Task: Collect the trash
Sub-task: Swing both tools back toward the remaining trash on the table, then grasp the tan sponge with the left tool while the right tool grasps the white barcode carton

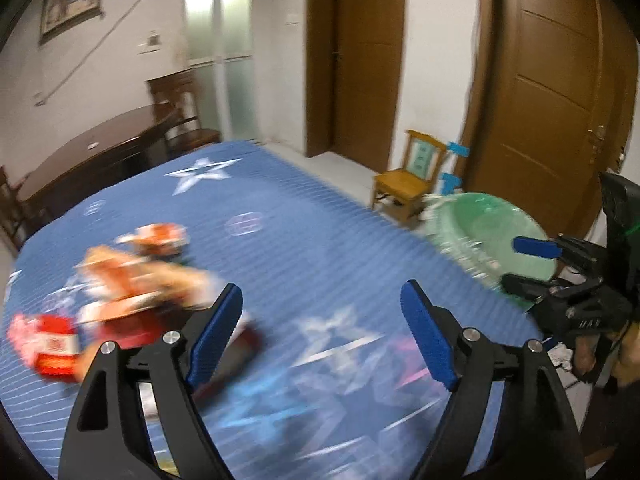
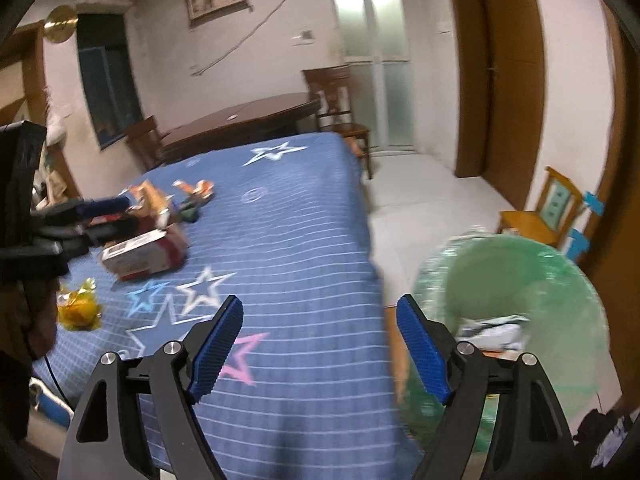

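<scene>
A blurred heap of trash (image 1: 132,280) lies on the blue star-patterned cover (image 1: 320,220): orange and red wrappers and a red-and-white pack (image 1: 52,344). My left gripper (image 1: 322,292) hangs open above the cover just right of the heap, nothing between its fingers. In the right wrist view the heap (image 2: 160,208), a red-and-white box (image 2: 140,260) and a yellow wrapper (image 2: 78,308) lie at the left. My right gripper (image 2: 320,304) is open and empty over the cover's right edge. Beside it stands a bin with a green bag (image 2: 520,280), white trash (image 2: 492,332) inside.
The green bin (image 1: 480,232) stands on the floor at the cover's right side, with my right gripper (image 1: 520,266) in front of it. A small wooden chair (image 2: 540,216) is behind the bin. A dark table (image 2: 240,120) and chairs stand beyond the far edge.
</scene>
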`<state>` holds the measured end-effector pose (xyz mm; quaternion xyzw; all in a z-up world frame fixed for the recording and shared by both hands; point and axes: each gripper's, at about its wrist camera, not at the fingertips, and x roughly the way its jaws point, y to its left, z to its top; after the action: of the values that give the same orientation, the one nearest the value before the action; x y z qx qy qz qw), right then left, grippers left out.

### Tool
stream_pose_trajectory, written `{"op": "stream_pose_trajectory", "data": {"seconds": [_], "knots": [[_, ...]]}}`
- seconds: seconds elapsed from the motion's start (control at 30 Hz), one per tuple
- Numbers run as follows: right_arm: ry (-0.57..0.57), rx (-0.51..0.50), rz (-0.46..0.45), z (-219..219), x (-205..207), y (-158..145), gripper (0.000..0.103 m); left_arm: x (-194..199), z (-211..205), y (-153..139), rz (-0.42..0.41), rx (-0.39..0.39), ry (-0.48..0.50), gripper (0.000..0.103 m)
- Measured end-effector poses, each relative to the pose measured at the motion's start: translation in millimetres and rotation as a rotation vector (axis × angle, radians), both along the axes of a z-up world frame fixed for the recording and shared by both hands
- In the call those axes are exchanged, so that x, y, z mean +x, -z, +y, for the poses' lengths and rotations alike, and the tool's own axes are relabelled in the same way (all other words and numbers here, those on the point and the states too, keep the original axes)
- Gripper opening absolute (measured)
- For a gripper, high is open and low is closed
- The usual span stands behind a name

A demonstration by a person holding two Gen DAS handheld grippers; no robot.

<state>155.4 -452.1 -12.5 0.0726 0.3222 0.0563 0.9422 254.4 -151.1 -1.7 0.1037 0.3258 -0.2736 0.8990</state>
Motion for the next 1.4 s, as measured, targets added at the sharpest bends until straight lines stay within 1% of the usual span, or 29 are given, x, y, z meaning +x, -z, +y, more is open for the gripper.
{"op": "stream_pose_trajectory", "data": {"seconds": [0.03,0.07,0.13,0.17,0.27,0.3,0.4,0.47,0.6,0.7,0.77,0.83,0.9,0.93,1.0,1.07,1.13,1.3,1.4], "knots": [[-0.011,0.001,0.004,6.1,4.0,0.5,0.080,4.2,18.3,-1.4,-0.004,0.011,-0.023,0.078],[-0.027,0.000,0.012,16.4,8.0,1.1,0.080,11.9,45.1,-2.4,0.007,0.018,-0.050,0.078],[-0.053,-0.004,0.019,32.5,13.1,1.9,0.080,23.0,80.5,-2.6,0.039,0.018,-0.078,0.078],[-0.067,-0.006,0.022,41.4,16.5,2.2,0.080,32.7,102.7,-0.2,0.063,0.029,-0.086,0.078],[-0.104,0.004,0.031,58.4,28.5,3.4,0.082,53.3,137.7,10.9,0.092,0.079,-0.097,0.078],[-0.123,0.009,0.035,69.4,33.3,3.2,0.083,62.8,149.2,19.1,0.111,0.105,-0.094,0.078],[-0.175,0.025,0.052,88.2,45.2,7.6,0.085,79.3,165.9,40.2,0.164,0.148,-0.057,0.078],[-0.213,0.014,0.068,102.7,53.2,9.0,0.085,85.7,167.9,53.4,0.175,0.184,-0.018,0.078],[-0.330,-0.093,0.084,139.5,74.9,7.3,0.085,89.1,164.0,68.1,0.177,0.228,0.032,0.078],[-0.451,-0.228,0.057,169.0,89.6,-3.2,0.082,94.3,160.2,76.5,0.189,0.240,0.056,0.079],[-0.543,-0.311,0.044,188.1,97.4,-10.5,0.071,96.2,159.2,79.4,0.194,0.247,0.075,0.078],[-0.664,-0.409,0.032,211.0,104.0,-17.4,0.067,97.5,159.8,82.1,0.193,0.256,0.079,0.078],[-0.765,-0.501,0.030,233.6,110.0,-21.5,0.065,98.7,162.3,83.2,0.201,0.246,0.089,0.078],[-0.809,-0.552,0.031,244.9,113.1,-22.1,0.065,99.3,163.3,83.6,0.205,0.241,0.094,0.075],[-0.876,-0.631,0.030,262.7,119.7,-21.1,0.064,100.8,165.5,85.0,0.211,0.236,0.104,0.073],[-0.922,-0.695,0.049,276.9,130.5,-17.5,0.064,102.4,167.1,87.8,0.223,0.235,0.115,0.068],[-0.946,-0.728,0.070,286.5,139.3,-13.7,0.063,104.3,167.4,92.3,0.232,0.244,0.121,0.065],[-1.013,-0.793,0.138,298.1,156.9,1.6,0.063,109.4,170.8,96.8,0.253,0.213,0.142,0.063],[-1.034,-0.806,0.153,306.4,164.2,7.8,0.063,114.2,171.6,97.2,0.254,0.206,0.150,0.061]]}}
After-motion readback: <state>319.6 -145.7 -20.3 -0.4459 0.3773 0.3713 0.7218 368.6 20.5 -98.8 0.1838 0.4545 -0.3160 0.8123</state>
